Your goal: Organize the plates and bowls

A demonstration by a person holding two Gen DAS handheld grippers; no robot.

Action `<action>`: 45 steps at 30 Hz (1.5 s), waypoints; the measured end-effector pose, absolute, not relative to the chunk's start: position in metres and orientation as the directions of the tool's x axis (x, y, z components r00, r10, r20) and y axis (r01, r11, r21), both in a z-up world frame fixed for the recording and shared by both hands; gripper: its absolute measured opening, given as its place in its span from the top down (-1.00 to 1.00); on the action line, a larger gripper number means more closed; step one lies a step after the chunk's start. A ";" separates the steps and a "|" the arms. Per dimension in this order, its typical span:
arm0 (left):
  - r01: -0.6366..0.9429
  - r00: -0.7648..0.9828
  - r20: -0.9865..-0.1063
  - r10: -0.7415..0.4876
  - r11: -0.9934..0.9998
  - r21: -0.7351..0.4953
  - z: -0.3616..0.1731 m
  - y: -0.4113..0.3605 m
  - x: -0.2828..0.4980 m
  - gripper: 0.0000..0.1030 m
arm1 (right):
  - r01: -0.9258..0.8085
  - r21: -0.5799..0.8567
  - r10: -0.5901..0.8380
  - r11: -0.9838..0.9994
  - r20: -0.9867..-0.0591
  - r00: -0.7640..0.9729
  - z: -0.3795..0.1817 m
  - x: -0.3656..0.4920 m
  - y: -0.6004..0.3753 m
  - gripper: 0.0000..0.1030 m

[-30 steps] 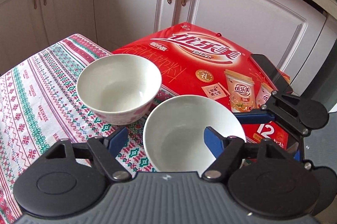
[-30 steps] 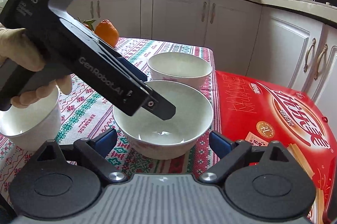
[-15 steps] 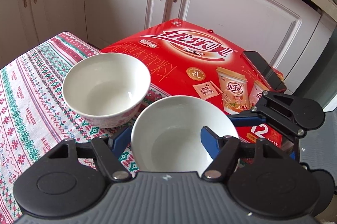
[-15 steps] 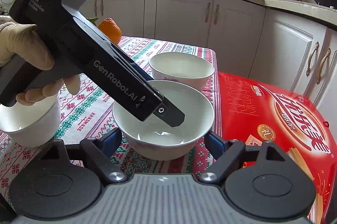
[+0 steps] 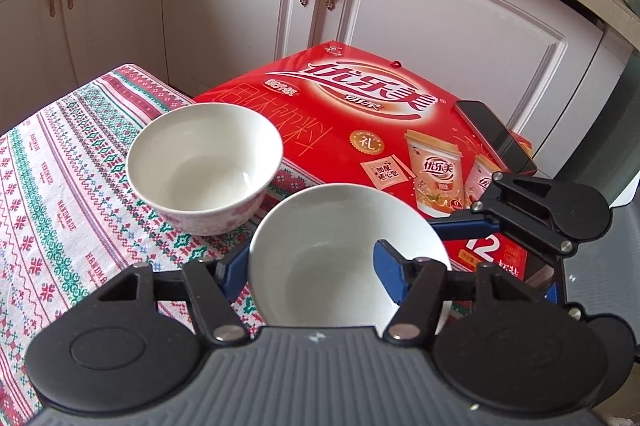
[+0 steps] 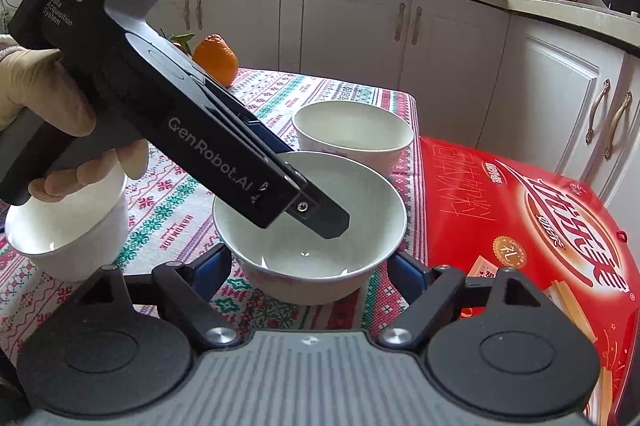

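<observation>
The near bowl (image 6: 310, 226) stands on the patterned tablecloth (image 6: 168, 209), close to the table's right edge and beside the red gift box (image 6: 532, 226). The left gripper (image 5: 312, 268) has its two blue fingers on either side of this bowl's near wall: one finger (image 5: 386, 264) is inside the bowl, the other is outside, under the rim. If they really press the wall I cannot tell; a gap seems to stay between them. From the right wrist view this same left gripper (image 6: 320, 216) comes down slanted from the upper left, held by a gloved hand (image 6: 48, 113), and its tip is inside the bowl.

The right gripper (image 6: 310, 272) is spread wide, with one finger at each side of the bowl's base, low near the cloth, holding nothing.

A second bowl (image 6: 354, 137) stands just behind the near one. A third bowl (image 6: 68, 234) is well to the left, partly under the hand. An orange (image 6: 214, 59) lies at the far end of the table. A dark phone (image 5: 496, 137) lies on the red box
</observation>
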State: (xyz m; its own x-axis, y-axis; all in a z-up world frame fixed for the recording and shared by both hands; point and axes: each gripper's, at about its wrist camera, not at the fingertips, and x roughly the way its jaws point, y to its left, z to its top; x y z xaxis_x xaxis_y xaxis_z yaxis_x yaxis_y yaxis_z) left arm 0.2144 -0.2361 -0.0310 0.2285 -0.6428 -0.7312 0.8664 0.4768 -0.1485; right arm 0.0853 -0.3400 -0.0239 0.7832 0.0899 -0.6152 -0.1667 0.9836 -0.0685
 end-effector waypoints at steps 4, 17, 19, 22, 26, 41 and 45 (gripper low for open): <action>0.865 0.239 -0.724 -0.647 0.480 -0.143 -0.024 -0.229 0.208 -0.23 | -0.177 -0.071 0.098 0.982 -0.608 0.788 -0.015 0.080 -0.335 -0.71; 0.849 0.284 -0.697 -0.658 0.511 -0.136 0.002 -0.193 0.184 -0.23 | -0.228 -0.078 0.140 0.970 -0.588 0.796 0.012 0.060 -0.310 -0.71; 0.844 0.295 -0.694 -0.657 0.520 -0.133 0.005 -0.186 0.180 -0.24 | -0.241 -0.077 0.152 0.968 -0.586 0.796 0.015 0.057 -0.304 -0.71; 0.838 0.313 -0.687 -0.656 0.532 -0.126 0.010 -0.174 0.174 -0.24 | -0.260 -0.081 0.166 0.962 -0.584 0.795 0.019 0.053 -0.295 -0.71; 0.825 0.336 -0.676 -0.655 0.551 -0.124 0.016 -0.158 0.167 -0.24 | -0.286 -0.080 0.189 0.955 -0.580 0.792 0.023 0.049 -0.281 -0.71; 0.761 0.420 -0.657 -0.626 0.637 -0.120 0.024 -0.094 0.158 -0.24 | -0.398 -0.064 0.289 0.915 -0.584 0.758 0.027 0.056 -0.228 -0.71; 0.746 0.422 -0.665 -0.617 0.653 -0.133 0.017 -0.081 0.159 -0.25 | -0.420 -0.052 0.308 0.906 -0.600 0.738 0.022 0.059 -0.218 -0.71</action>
